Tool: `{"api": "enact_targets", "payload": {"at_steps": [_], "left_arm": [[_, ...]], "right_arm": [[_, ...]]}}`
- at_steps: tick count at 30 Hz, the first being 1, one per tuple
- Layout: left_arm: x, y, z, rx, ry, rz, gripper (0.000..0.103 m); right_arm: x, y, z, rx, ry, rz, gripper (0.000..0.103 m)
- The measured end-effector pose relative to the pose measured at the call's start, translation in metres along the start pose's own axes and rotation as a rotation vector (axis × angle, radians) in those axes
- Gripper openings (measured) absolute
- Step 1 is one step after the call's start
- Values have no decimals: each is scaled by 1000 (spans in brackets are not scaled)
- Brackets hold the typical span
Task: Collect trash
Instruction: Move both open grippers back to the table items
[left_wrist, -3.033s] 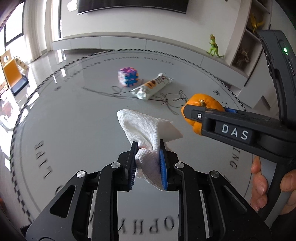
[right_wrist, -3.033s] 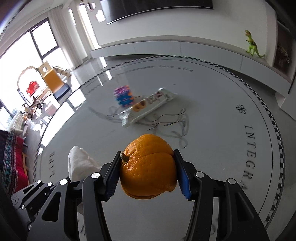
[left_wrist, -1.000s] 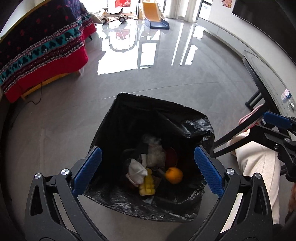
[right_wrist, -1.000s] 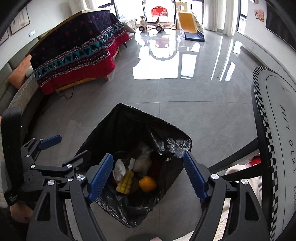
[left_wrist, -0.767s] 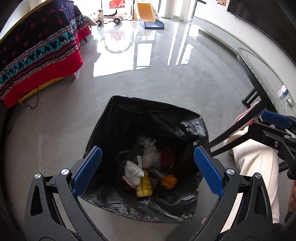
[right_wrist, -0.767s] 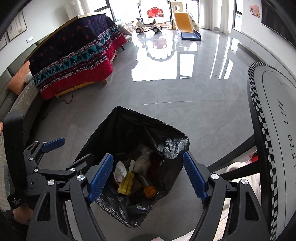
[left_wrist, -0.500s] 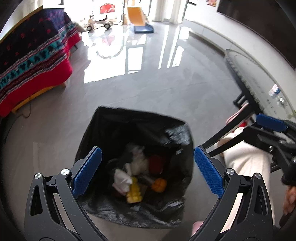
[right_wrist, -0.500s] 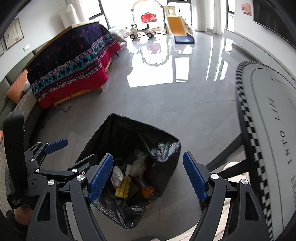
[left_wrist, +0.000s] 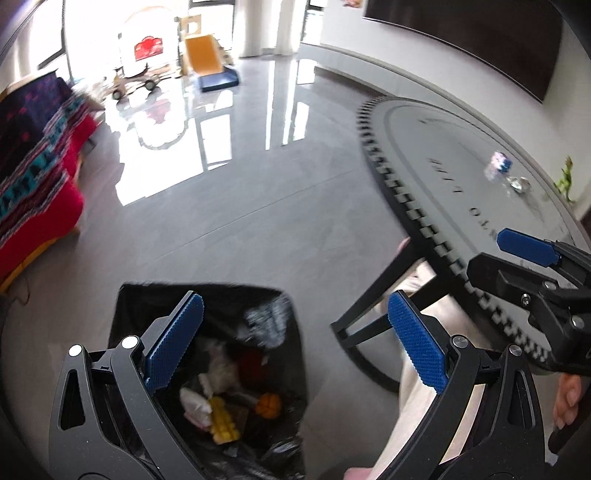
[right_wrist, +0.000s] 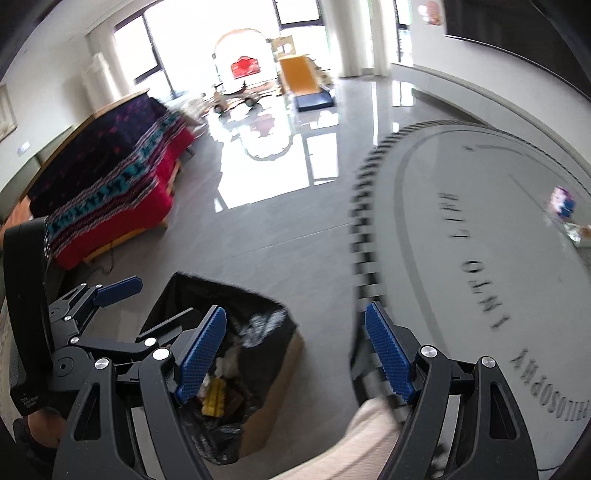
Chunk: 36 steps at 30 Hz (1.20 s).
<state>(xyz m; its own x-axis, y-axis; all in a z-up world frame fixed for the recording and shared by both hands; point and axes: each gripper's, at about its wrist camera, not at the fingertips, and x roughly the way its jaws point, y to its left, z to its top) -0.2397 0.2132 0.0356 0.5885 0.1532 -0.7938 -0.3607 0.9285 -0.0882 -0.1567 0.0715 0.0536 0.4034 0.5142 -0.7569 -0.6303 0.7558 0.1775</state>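
Nearest the lens, left gripper (left_wrist: 295, 343) spread wide, blue pads (left_wrist: 173, 341) well apart, nothing between them. Right gripper (right_wrist: 295, 354) likewise spread and bare, seen again from the left wrist view at the right edge (left_wrist: 532, 254); left gripper seen from the right wrist view at the lower left (right_wrist: 122, 306). Pale trouser leg (left_wrist: 413, 406) between the right pad and the frame's bottom edge.

Just below and beyond the left pads, a bin lined with a black trash bag (left_wrist: 147, 295), standing on the grey floor (left_wrist: 240, 221); brown outer wall of the bin visible from the right wrist view (right_wrist: 273, 391). Inside the bag, collected trash: an orange (left_wrist: 269, 404) toward the right, a yellow block (left_wrist: 221, 424) just left of it, a crumpled white tissue (left_wrist: 194, 404) beside the block, more pale scraps and something red behind. Yellow block also visible from the right wrist view (right_wrist: 214, 398); orange hidden there.

To the right, a round desk (left_wrist: 443, 166) with a checkered rim and blurred lettering, on dark legs (left_wrist: 373, 302). Well across its top, a small multicoloured cube (left_wrist: 500, 162) and a shiny wrapper (left_wrist: 519, 182) near it, both blurred.

Farther off, a red and dark patterned blanket (right_wrist: 110, 184) on furniture at left. At the back, a yellow slide (left_wrist: 205, 55) and bright windows.
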Motion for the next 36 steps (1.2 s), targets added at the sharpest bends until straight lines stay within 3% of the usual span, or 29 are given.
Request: {"api": "enact_targets", "payload": {"at_steps": [19, 29, 36], "left_arm": [[66, -169, 78, 269, 20, -144, 97], [114, -242, 116, 325, 52, -217, 97], [143, -278, 143, 326, 58, -212, 97]], "right_arm": [[-26, -189, 13, 284, -64, -224, 78], [-23, -280, 23, 402, -64, -328, 78], [-20, -337, 40, 505, -66, -409, 78]]}}
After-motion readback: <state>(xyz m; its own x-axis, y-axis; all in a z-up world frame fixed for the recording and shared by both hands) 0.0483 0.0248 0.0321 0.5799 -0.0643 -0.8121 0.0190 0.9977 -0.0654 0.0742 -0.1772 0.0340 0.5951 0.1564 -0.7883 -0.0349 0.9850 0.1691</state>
